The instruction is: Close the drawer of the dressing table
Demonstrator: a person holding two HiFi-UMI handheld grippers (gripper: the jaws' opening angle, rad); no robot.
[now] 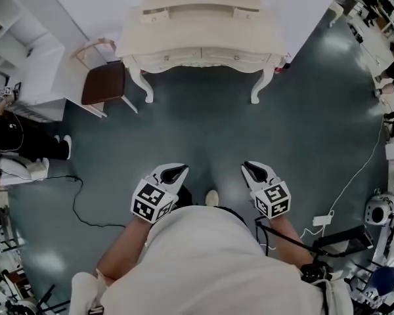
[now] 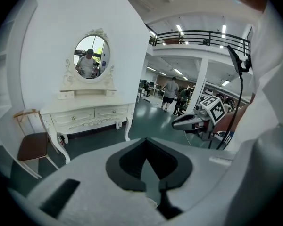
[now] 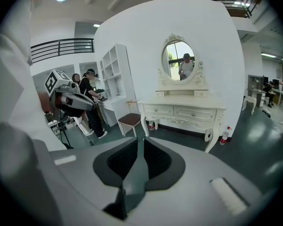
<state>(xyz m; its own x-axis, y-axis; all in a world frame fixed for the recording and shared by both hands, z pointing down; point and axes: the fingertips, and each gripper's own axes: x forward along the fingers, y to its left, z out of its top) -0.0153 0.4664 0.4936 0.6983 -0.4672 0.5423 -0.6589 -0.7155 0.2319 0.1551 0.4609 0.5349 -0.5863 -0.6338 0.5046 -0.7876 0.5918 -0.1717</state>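
I read the dressing table [image 1: 203, 41] as cream-painted wood with carved trim and a soft satin sheen. The floor [image 1: 203, 130] is dark, smooth and glossy, mirroring the lights. The chair [image 1: 104, 83] seat looks like smooth brown leather. The left gripper [image 1: 177, 170] and right gripper [image 1: 249, 167] have matt grey plastic shells. Their fingers [image 3: 115, 161] are lined in black, finely textured. The shirt [image 1: 217, 261] is pale cloth.

Dressing table [image 1: 203, 41]: upper part cut off by head view's edge, 12 o'clock. Drawer fronts [image 2: 92, 114], left gripper view: too small to tell whether flush. Bystander [image 1: 20, 143], 9 o'clock: cropped by frame. Shirt [image 1: 210, 261], 6 o'clock: hides wearer's legs, all but one shoe tip [image 1: 212, 197].
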